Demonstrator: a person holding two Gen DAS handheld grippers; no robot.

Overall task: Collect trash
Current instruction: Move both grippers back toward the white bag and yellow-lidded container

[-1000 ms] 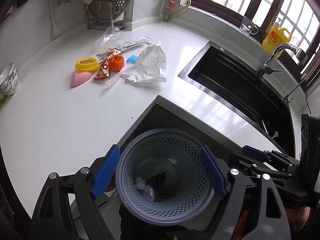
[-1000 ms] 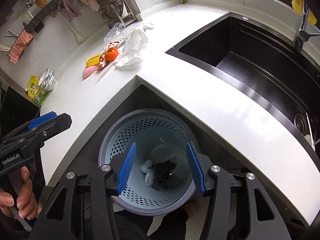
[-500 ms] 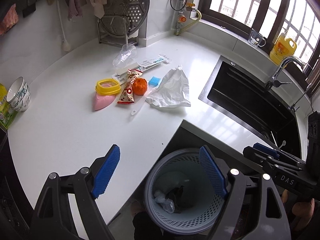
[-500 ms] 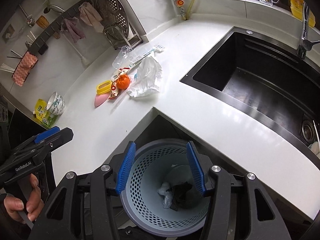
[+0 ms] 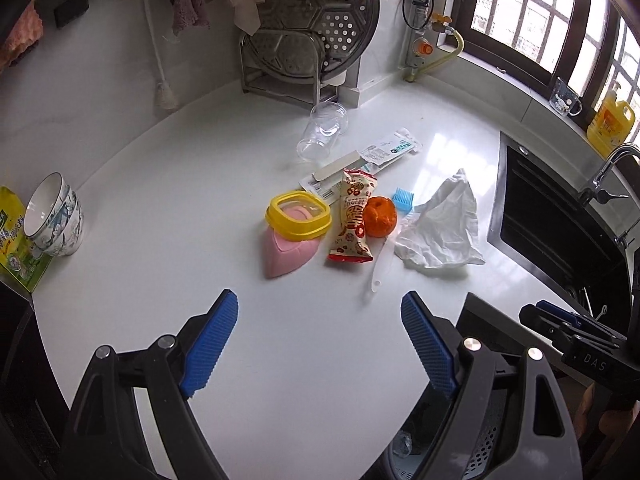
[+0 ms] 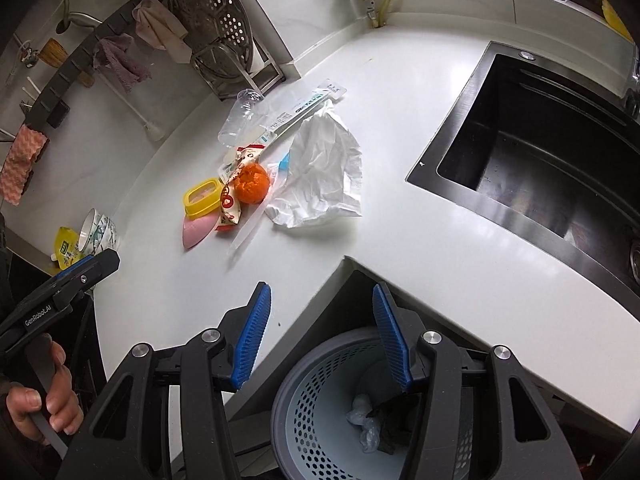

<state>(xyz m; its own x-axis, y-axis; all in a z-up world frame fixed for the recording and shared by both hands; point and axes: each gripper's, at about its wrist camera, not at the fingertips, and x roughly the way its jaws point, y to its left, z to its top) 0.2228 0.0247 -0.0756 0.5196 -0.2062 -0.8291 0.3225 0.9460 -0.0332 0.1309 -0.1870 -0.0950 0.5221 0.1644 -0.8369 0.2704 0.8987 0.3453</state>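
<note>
A white kitchen countertop [image 5: 152, 208] ran round a corner, with a black sink [image 6: 532, 160] set into it on the right and a metal steamer rack [image 5: 312, 36] standing against the far wall. The trash lay in a loose cluster on the counter, far from both grippers: a crumpled white plastic bag [image 5: 444, 228] on the right, an orange peel [image 5: 380, 217] just left of it, and a red-and-white snack wrapper [image 5: 354, 220] touching the peel. Left of the wrapper sat a yellow-rimmed lid [image 5: 298, 220] over a pink piece [image 5: 286, 256]. Farther back lay a clear plastic cup [image 5: 322, 132] on its side and a long printed packet [image 5: 384, 152]. A white plastic spoon [image 5: 380, 268] pointed toward the near edge, and a small blue brush [image 5: 401, 199] sat beside the peel.

The left gripper [image 5: 318, 344] hung over bare counter with its blue pads wide apart and nothing between them; the cluster lay ahead of it, well apart. The right gripper [image 6: 322, 328] was also spread and held nothing, poised at the counter's notched near edge. Below it stood a grey perforated waste basket [image 6: 312, 408], with crumpled clear plastic and dark scraps at the bottom. A stack of bowls [image 5: 56, 216] stood at the far left.
</note>
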